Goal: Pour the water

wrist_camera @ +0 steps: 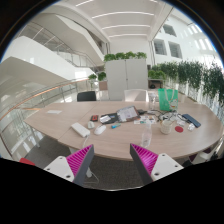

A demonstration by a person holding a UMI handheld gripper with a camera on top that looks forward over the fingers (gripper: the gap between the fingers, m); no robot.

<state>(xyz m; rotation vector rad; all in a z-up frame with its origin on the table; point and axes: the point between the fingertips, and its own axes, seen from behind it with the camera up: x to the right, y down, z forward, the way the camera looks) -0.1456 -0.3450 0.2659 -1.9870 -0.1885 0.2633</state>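
Note:
My gripper [113, 152] hovers above the near edge of a long oval wooden table [60, 120]. It is open, with only the table edge and dark floor showing between the magenta pads [82, 160]. Well beyond the fingers, toward the far right of the table, stands a translucent green container [168, 98]. Closer to me and right of the fingers there seems to be a small clear cup [146, 136]; it is too small to tell for sure. I cannot make out any water.
Clutter fills the table's middle and right: a flat tablet-like item [127, 114], a white object [80, 130], a red-and-white item [180, 127] and a black item [192, 121]. Chairs [87, 96] stand behind, then a white cabinet [125, 75] and plants [195, 75].

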